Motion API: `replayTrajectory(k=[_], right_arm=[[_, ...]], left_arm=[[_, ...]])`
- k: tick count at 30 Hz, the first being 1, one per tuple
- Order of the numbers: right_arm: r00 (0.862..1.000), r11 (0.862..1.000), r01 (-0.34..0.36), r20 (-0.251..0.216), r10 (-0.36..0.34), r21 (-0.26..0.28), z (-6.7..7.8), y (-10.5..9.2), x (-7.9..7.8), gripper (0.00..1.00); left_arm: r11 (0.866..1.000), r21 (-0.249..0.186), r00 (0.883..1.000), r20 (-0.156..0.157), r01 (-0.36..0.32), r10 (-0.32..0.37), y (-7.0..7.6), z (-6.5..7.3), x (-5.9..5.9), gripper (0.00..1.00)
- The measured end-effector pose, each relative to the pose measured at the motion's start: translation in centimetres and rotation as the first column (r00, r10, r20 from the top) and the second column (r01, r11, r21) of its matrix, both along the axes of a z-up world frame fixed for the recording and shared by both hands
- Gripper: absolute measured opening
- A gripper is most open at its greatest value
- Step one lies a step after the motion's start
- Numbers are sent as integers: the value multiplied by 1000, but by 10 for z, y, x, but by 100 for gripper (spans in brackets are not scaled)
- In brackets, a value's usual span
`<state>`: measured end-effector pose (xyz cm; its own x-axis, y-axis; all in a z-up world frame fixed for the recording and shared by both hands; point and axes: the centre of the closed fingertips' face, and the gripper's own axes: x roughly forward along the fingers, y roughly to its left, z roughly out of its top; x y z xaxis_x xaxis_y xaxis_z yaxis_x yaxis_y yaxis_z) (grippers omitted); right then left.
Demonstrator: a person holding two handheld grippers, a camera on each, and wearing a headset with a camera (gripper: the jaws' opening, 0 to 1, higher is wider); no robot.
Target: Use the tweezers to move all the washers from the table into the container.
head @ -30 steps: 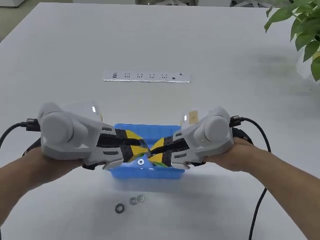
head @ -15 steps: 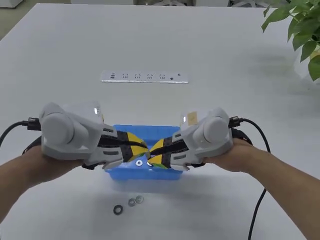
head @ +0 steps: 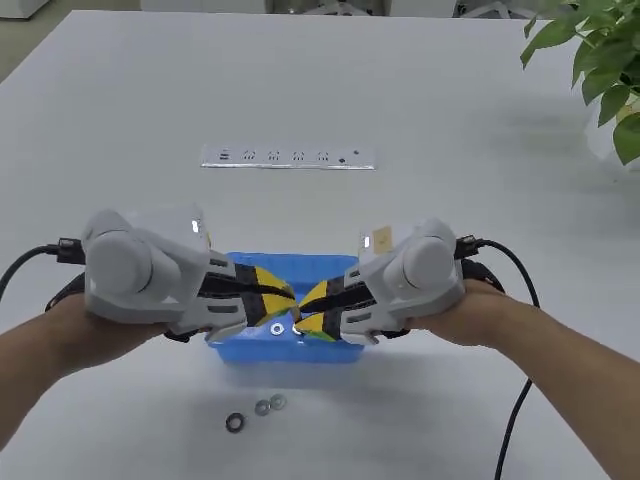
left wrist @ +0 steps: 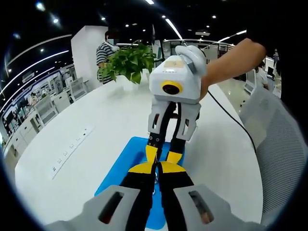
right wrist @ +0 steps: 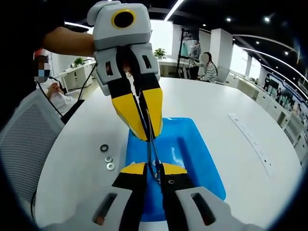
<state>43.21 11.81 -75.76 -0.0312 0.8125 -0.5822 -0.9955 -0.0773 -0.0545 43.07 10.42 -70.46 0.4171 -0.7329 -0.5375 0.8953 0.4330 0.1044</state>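
Worktop [head: 450, 130]: white, wide; it carries all the items below.

Container [head: 290, 349]: shallow blue tray near the front edge of the worktop, under the tips of both grippers; in the right gripper view its bare blue floor [right wrist: 192, 154] stretches away from the jaws. Contents: one washer in the tray [head: 277, 328] lies flat on the floor just below the jaw tips; a second pale ring touching or just beside it cannot be told for certain.

Loose washers [head: 262, 407]: three, flat on the worktop just in front of the tray, in a short row; the darkest one sits at the left end, the other two close together; in the right gripper view the same three [right wrist: 109, 159] lie to the left of the tray.

Tweezers [right wrist: 149, 142]: thin dark strip running between the two sets of yellow jaws, above the tray.

Left hand-held gripper [head: 283, 293]: jaws narrow, pinched on one end of the tweezers; tips over the tray.

Right hand-held gripper [head: 312, 300]: jaws narrow, pinched on the other end; tips facing the left ones, nearly touching.

Power strip [head: 288, 158]: white, flat, well beyond the tray.

Plant [head: 600, 60]: green leaves at the far right corner.
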Motion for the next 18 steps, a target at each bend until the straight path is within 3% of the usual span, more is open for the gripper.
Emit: replayTrajectory(k=[18], right_arm=[[1000, 1000, 18, 15, -18, -3, 10, -4, -4, 16]], left_arm=[[1000, 7, 1000, 23, 2, -2, 5, 13, -3, 6]])
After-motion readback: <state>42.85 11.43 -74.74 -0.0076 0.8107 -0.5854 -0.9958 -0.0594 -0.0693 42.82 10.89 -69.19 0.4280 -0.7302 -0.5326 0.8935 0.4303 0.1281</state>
